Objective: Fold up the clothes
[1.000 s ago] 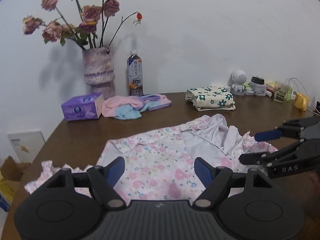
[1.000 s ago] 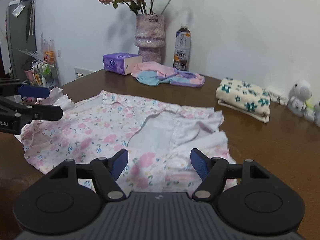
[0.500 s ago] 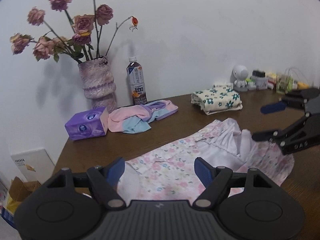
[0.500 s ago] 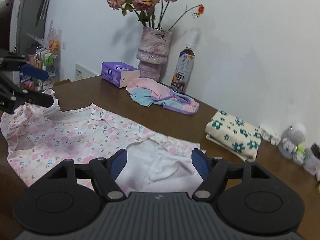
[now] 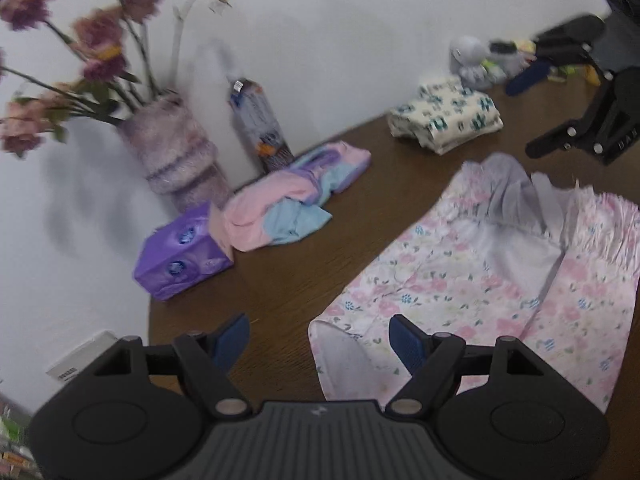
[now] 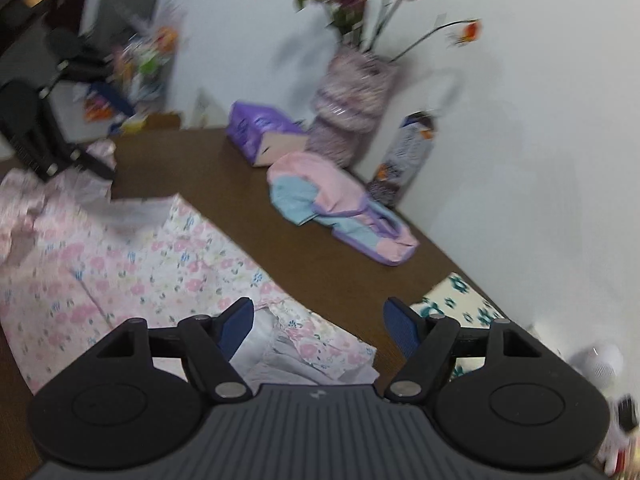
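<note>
A pink floral garment (image 5: 480,280) lies spread on the brown table (image 5: 280,280), white lining showing near its far end. My left gripper (image 5: 320,336) is open above the garment's near left corner, nothing between its fingers. In the right wrist view the same garment (image 6: 140,264) fills the lower left. My right gripper (image 6: 318,326) hovers open over the garment's corner, holding nothing. The right gripper (image 5: 560,108) also shows at the upper right of the left wrist view. Both views are blurred.
A folded cream floral cloth (image 5: 444,118), a pink and blue garment heap (image 5: 288,204), a purple tissue pack (image 5: 180,256), a vase of roses (image 5: 176,152) and a bottle (image 5: 260,124) line the wall side. Small items (image 5: 480,60) crowd the far right corner.
Both grippers have swung apart and tilted, staying open; each view now looks along the garment from an outer end. The garment lies more stretched out.
</note>
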`<state>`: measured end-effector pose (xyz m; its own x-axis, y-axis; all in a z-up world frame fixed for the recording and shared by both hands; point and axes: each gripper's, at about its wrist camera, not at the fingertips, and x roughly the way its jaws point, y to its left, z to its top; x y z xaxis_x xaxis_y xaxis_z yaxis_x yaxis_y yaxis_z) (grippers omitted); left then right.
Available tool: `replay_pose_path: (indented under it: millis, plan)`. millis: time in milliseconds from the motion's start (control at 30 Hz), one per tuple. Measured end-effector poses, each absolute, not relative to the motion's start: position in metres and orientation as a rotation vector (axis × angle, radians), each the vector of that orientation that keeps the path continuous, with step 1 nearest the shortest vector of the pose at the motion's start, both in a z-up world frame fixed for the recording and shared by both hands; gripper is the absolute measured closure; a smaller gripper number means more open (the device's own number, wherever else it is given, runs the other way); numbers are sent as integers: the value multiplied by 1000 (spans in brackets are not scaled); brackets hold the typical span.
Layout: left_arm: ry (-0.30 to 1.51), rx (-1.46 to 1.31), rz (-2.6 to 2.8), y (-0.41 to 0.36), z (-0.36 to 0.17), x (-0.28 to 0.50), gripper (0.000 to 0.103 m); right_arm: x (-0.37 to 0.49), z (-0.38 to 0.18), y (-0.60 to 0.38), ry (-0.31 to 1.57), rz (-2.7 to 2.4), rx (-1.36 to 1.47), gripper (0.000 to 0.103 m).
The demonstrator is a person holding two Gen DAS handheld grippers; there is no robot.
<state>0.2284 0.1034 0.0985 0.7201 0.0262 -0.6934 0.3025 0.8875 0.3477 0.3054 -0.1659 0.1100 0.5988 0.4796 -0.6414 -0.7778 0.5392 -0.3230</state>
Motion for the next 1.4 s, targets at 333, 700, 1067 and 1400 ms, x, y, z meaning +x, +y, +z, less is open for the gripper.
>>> replay_pose_path:
  millis: [333, 700, 1067, 1400]
  plan:
    - [945, 474, -331, 112, 54, 315, 39, 404, 61, -130, 779, 911, -762, 43]
    - [1138, 423, -538, 132, 32, 384, 53, 467, 28, -124, 1018, 1079, -757, 56]
    - [1170, 446, -643, 125, 34, 382, 103, 458, 29, -125, 995, 1104, -737, 86]
    - [859, 723, -444, 95, 42, 318, 103, 399, 37, -136, 690, 972, -894, 102]
